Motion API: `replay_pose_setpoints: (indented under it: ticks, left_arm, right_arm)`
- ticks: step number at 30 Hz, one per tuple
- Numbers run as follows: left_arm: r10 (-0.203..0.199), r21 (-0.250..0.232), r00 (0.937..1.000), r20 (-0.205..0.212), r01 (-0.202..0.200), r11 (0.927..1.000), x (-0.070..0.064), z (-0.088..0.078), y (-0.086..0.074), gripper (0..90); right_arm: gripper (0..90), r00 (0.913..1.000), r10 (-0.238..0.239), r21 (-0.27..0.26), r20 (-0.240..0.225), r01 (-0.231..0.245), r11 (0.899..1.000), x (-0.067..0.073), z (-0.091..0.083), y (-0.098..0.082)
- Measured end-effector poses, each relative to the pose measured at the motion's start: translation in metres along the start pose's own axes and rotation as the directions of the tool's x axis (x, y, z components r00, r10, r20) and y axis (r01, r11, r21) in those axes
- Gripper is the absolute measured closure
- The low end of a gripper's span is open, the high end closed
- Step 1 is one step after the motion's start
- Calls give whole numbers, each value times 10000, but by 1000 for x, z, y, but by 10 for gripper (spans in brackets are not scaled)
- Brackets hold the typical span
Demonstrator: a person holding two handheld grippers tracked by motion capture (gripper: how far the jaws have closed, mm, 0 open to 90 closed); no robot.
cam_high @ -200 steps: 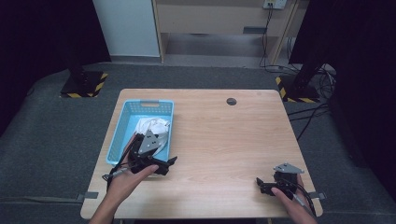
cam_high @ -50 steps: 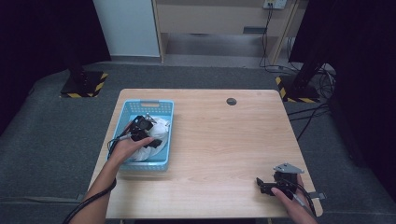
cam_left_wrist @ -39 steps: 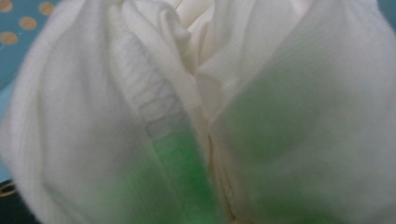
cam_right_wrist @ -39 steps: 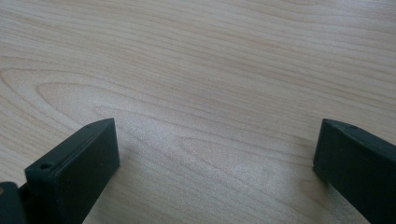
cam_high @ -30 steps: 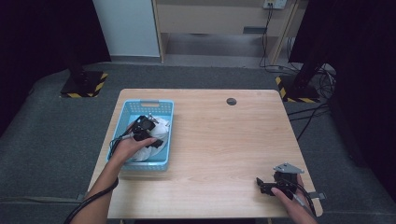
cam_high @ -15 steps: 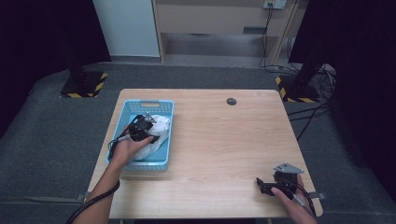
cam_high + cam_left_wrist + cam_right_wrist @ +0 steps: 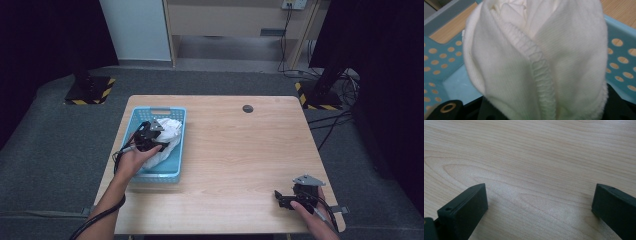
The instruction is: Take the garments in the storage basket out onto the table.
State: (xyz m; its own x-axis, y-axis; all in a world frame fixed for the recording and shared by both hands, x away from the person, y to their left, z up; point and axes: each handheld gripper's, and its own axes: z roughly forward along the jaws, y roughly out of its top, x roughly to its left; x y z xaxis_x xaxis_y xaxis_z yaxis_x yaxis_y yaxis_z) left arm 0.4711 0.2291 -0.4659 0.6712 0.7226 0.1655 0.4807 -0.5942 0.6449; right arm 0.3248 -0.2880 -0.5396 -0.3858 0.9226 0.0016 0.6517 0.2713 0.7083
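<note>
Gripping the white cloth (image 7: 536,60) in the blue basket (image 7: 142,117) at nine o'clock, your left gripper (image 7: 148,137) pinches soft, light fabric, probably near its stitched hem; your right gripper (image 7: 290,199) rests wide open on the counter (image 7: 240,150).

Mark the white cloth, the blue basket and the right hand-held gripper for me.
white cloth (image 7: 564,57), left gripper view, on its ribbed front fold.
blue basket (image 7: 156,174), high view, on its near rim.
right hand-held gripper (image 7: 539,207), right gripper view, midway between its open jaws.
</note>
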Motion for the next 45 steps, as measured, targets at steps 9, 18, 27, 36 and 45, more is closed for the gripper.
replay_pose_setpoints:
  ticks: [9, 18, 27, 36, 45]
  left_arm:
    - [-6, -622, 10000, -61, 3, 9981, 1, -14, 4, 518]
    - [301, -1405, 9988, -378, -351, 9895, -3, -33, 15, 519]
    - [634, -1842, 9967, -500, -716, 9803, -9, -51, 27, 520]
    - [865, -2022, 9950, -499, -949, 9747, -17, -59, 36, 520]
    - [1023, -2218, 9941, -373, -1080, 9691, -29, -65, 47, 519]
  right_arm:
    - [3, 10000, 0, 1, -4, 0, 10000, 0, 0, 0]
    - [2, 10000, 9, 8, 2, -9, 10000, 0, 0, 0]
    - [2, 10000, -1, 0, -6, 1, 10000, 0, 0, 0]
    - [2, 10000, 7, 7, 1, -7, 10000, 0, 0, 0]
    - [2, 10000, 10, 8, 2, -10, 10000, 0, 0, 0]
